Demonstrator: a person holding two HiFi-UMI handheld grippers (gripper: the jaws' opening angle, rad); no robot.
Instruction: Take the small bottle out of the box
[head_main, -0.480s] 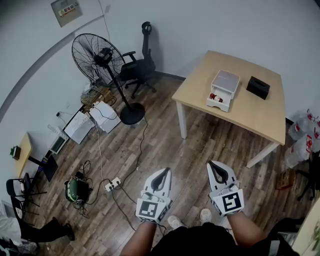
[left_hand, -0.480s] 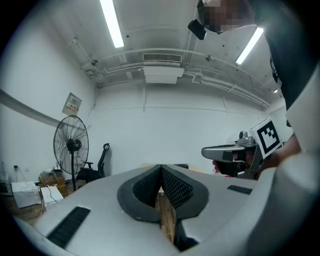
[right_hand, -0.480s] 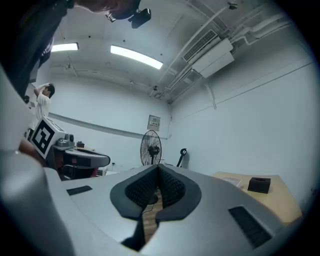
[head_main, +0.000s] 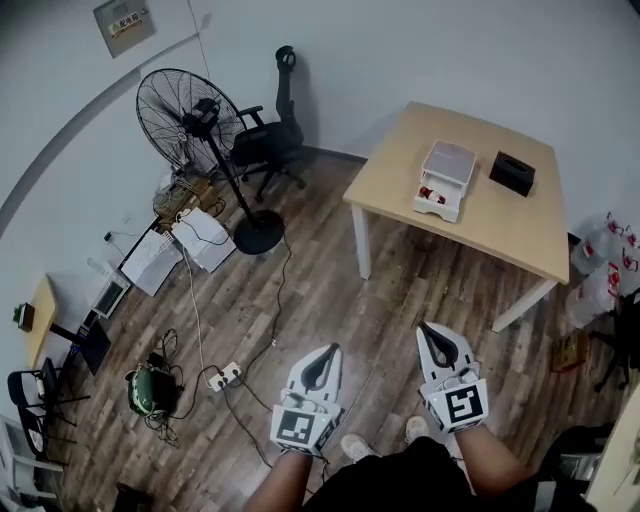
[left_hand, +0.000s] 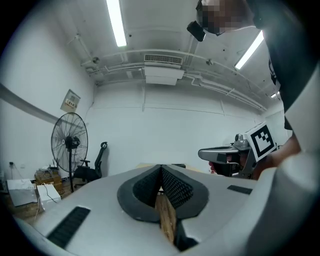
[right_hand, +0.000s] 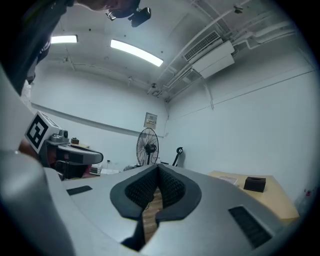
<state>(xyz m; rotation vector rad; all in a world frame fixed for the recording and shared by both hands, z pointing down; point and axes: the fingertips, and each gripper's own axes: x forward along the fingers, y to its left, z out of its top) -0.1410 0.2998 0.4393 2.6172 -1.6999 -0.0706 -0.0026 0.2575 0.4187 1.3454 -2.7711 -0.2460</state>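
Note:
A white box (head_main: 446, 177) lies open on the wooden table (head_main: 395, 170) far ahead, and a small bottle (head_main: 432, 195) with a red part shows inside its near end. Both grippers hang low over the floor, well short of the table. My left gripper (head_main: 324, 354) is shut with nothing in it; its ribbed fingertips (left_hand: 161, 172) meet. My right gripper (head_main: 431, 333) is likewise shut and empty, tips (right_hand: 158, 172) touching. Each gripper view shows the other gripper: the right gripper (left_hand: 220, 154) and the left gripper (right_hand: 75, 157).
A black box (head_main: 512, 173) sits on the table beside the white one and shows again as a small black box (right_hand: 255, 184) on the table in the right gripper view. A standing fan (head_main: 190, 115), an office chair (head_main: 265, 145), cables and a power strip (head_main: 225, 376) occupy the floor at left.
The view has shifted slightly; both grippers sit a little lower in the picture. Jaws stay shut.

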